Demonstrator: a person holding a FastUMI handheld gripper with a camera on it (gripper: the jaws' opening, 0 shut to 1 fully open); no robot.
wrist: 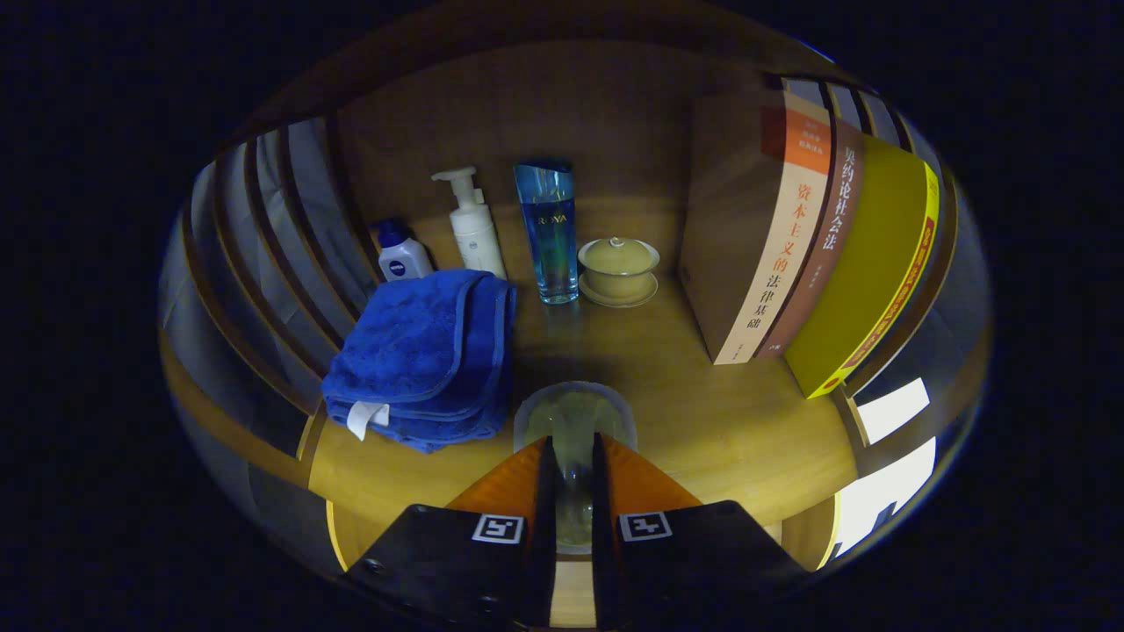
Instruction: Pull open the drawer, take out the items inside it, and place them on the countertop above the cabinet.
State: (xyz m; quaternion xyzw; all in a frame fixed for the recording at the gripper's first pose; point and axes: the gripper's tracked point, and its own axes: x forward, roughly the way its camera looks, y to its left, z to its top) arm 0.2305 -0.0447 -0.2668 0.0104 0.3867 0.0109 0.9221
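The gripper has its fingers closed on a clear glass cup over the wooden countertop. A folded blue towel lies just left; beyond stand bottles, a lidded teacup and books (upright).

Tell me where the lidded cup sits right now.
In the gripper view, the lidded cup stands on its saucer at the back of the countertop, between the blue bottle and the books, well beyond the fingers.
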